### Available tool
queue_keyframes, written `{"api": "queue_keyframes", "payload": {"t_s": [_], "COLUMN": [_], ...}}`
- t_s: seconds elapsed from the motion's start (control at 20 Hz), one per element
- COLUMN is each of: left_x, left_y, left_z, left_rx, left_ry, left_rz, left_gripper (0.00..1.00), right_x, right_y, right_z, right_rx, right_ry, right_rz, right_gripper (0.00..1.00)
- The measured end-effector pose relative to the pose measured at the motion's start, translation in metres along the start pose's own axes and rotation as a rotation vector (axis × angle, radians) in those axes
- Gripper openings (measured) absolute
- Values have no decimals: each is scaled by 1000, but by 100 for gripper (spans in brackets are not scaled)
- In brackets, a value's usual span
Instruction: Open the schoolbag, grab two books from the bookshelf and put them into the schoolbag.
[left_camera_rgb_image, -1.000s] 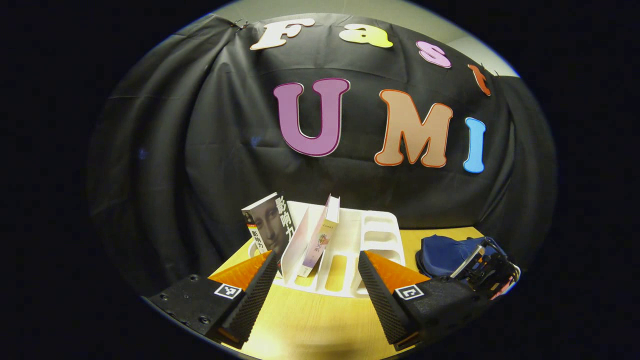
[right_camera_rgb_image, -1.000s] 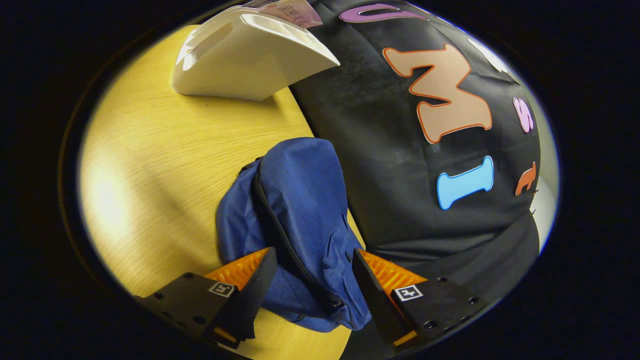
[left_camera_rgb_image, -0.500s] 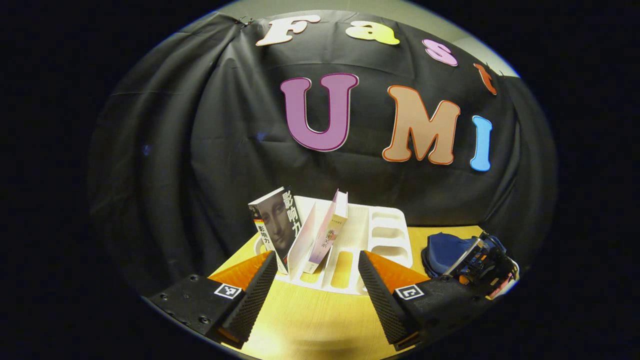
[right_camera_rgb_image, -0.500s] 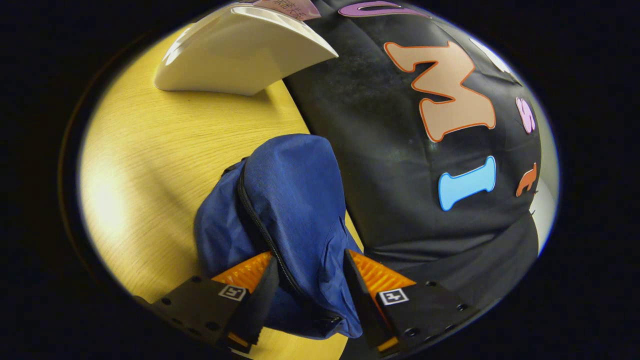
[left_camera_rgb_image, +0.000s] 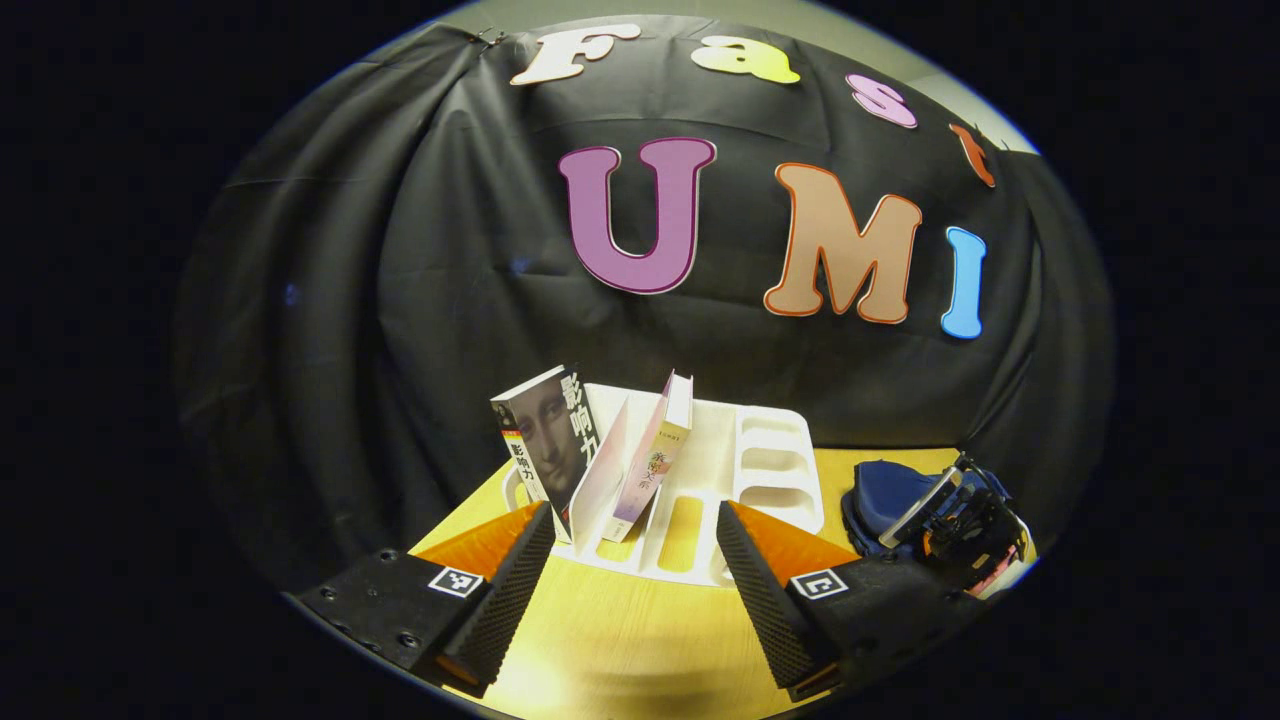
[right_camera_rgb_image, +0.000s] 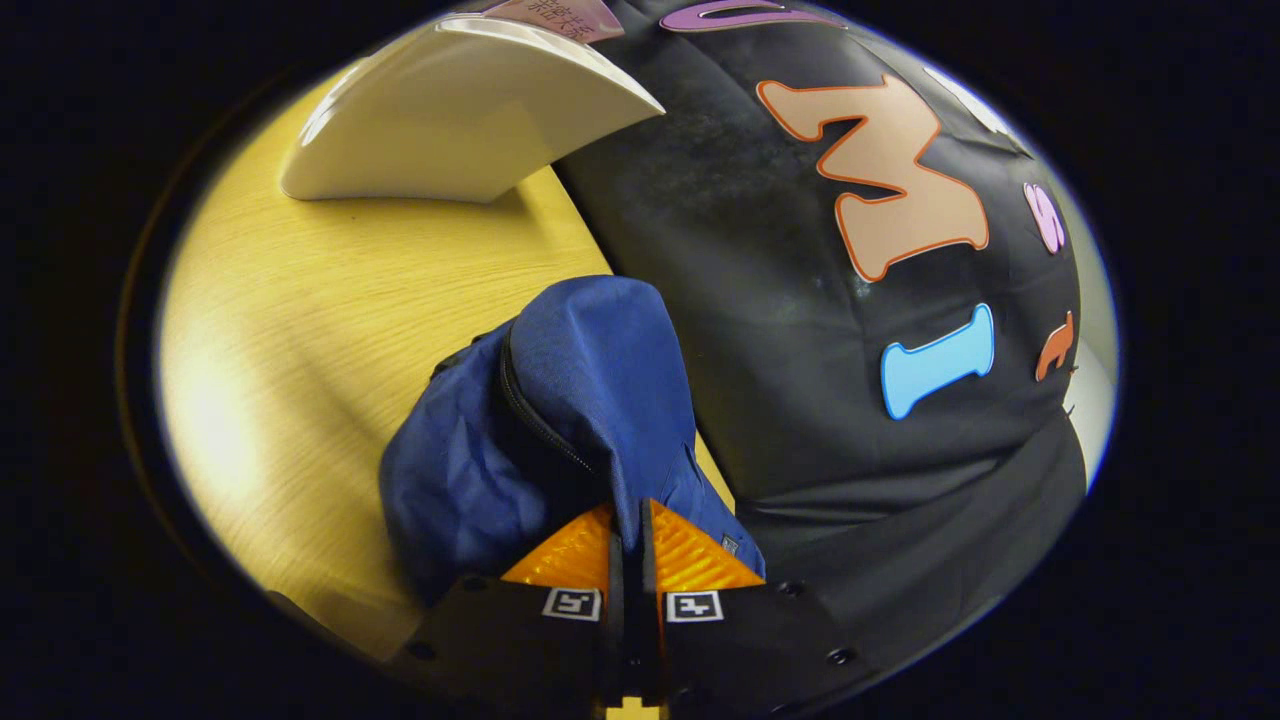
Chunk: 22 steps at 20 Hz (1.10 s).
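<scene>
A blue schoolbag (right_camera_rgb_image: 560, 400) lies on the wooden table near the black cloth, its black zipper (right_camera_rgb_image: 545, 420) running over the top. My right gripper (right_camera_rgb_image: 627, 520) is shut on a fold of the bag's fabric by the zipper. In the left gripper view the schoolbag (left_camera_rgb_image: 885, 495) sits at the right with the right gripper (left_camera_rgb_image: 955, 520) on it. A white bookshelf (left_camera_rgb_image: 720, 470) stands ahead, holding a dark portrait-cover book (left_camera_rgb_image: 545, 445) and a pale pink book (left_camera_rgb_image: 655, 460), both leaning. My left gripper (left_camera_rgb_image: 635, 540) hangs open in front of the shelf, touching nothing.
The yellow wooden table (left_camera_rgb_image: 620, 640) ends at the black cloth wall behind the shelf and bag. In the right gripper view the white bookshelf (right_camera_rgb_image: 460, 120) stands at the upper left, with bare tabletop (right_camera_rgb_image: 300, 320) between it and the bag.
My right gripper has closed from wide open onto the bag's fabric at the zipper. The left gripper has stayed open and shifted only slightly.
</scene>
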<state>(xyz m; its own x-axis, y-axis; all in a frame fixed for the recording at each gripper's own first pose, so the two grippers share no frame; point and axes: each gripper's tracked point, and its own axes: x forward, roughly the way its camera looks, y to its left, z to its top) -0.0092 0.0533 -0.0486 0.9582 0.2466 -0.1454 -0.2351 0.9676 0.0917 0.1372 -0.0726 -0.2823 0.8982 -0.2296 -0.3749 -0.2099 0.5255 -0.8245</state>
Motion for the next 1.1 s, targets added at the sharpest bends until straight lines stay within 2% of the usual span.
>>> {"api": "queue_keyframes", "payload": {"t_s": [0.05, 0.1, 0.15, 0.25, 0.3, 0.4, 0.65, 0.75, 0.8, 0.85, 0.9, 1.1], "left_x": [1, 2, 3, 6, 7, 13, 38, 49, 56, 62, 69, 94], "left_y": [-2, -4, -5, -7, -9, -11, -14, -15, -15, -17, -18, -21], "left_z": [1, 1, 3, 6, 8, 13, 29, 31, 32, 32, 31, 27], "left_rx": [2, 8, 15, 28, 33, 48, 102, 111, 107, 100, 91, 52], "left_ry": [0, 1, 0, -2, -4, 3, 46, 81, 103, 127, 157, 284], "left_rz": [-3, -5, -6, -12, -20, -35, -75, -79, -84, -92, -99, -118], "left_gripper": [95, 95, 95, 95, 95, 95, 95, 95, 94, 95, 95, 95], "right_x": [1, 0, 3, 2, 4, 0, -8, -10, -12, -13, -14, -18], "right_y": [5, 11, 14, 8, 6, 0, -28, -44, -50, -56, -60, -69], "right_z": [-3, -7, -9, -8, -7, -6, 1, 5, 4, 4, 2, 0], "right_rx": [7, 19, 31, 65, 89, 123, 170, 204, 220, 233, 239, 244], "right_ry": [12, 20, 23, 22, 14, 8, -38, -56, -60, -61, -61, -62], "right_rz": [27, 60, 87, 97, 103, 113, 56, 26, 13, 2, -6, -20], "right_gripper": [5, 10, 10, 9, 0, 0, 6, 3, 0, 3, 0, 0]}}
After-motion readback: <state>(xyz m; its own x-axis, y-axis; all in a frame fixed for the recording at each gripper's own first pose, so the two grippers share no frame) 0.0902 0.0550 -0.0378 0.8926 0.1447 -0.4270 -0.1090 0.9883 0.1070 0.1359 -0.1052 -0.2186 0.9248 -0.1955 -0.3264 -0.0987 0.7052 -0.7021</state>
